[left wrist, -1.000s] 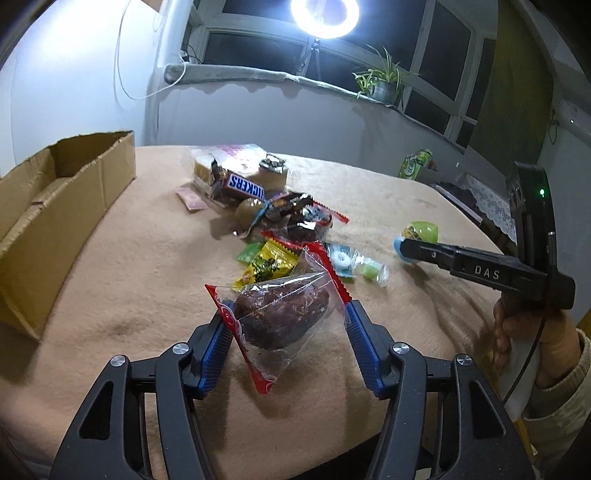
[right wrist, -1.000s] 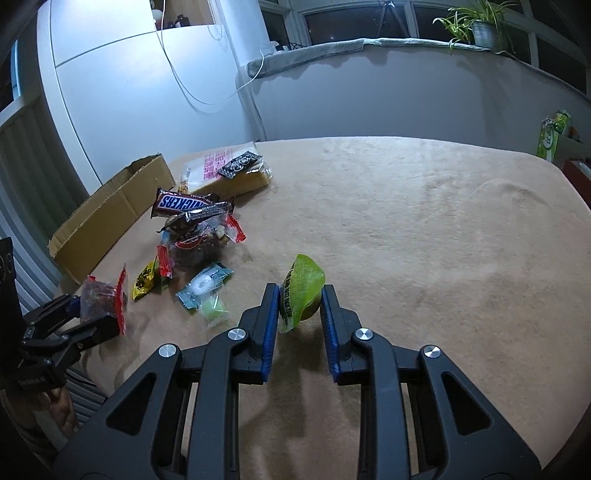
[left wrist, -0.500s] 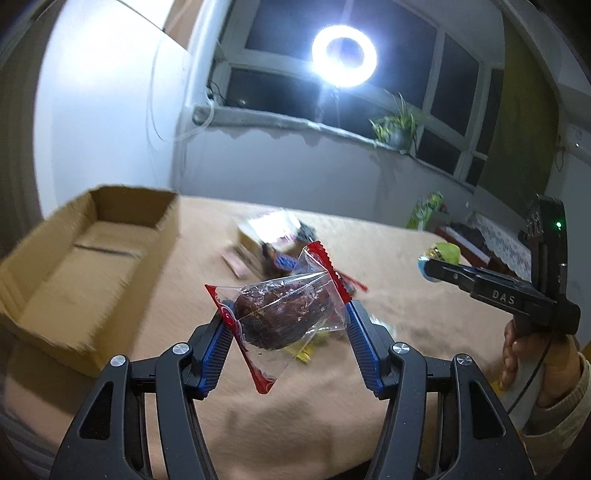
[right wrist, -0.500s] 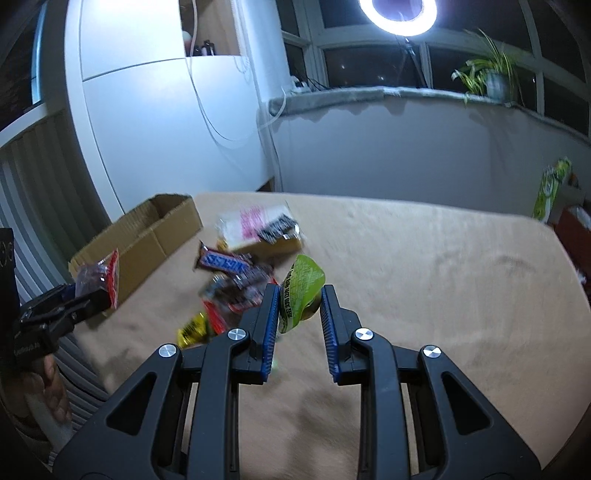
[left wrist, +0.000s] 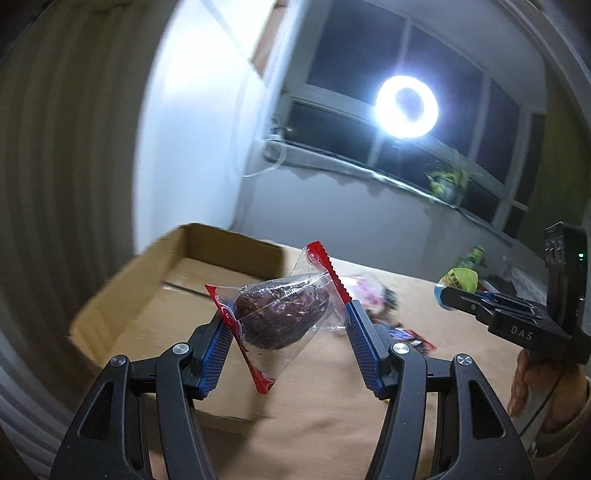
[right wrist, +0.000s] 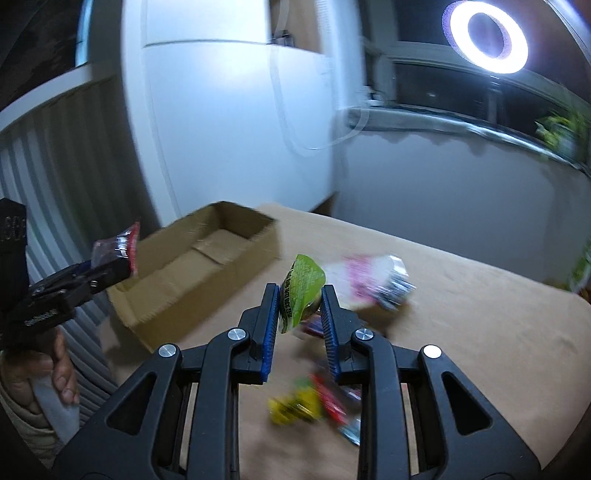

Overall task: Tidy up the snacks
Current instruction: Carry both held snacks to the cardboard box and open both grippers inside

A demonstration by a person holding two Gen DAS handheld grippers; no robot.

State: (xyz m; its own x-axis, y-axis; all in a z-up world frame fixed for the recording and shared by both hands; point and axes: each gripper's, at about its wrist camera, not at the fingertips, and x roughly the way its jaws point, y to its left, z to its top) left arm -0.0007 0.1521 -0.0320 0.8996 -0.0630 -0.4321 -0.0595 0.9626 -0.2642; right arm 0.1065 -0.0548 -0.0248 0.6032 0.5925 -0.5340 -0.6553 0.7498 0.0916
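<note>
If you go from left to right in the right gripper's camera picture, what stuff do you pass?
Left hand-held gripper holding a red-edged clear snack packet → cardboard box → green snack packet in the right hand-held gripper → blurry pink-and-white bag → ring light.

Both wrist cams close, share box (left wrist: 147,306).

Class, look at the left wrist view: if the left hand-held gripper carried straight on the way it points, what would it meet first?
Probably the open cardboard box: beyond the left hand-held gripper and its clear red-edged snack packet lies the box's inside, though depth is unclear.
</note>
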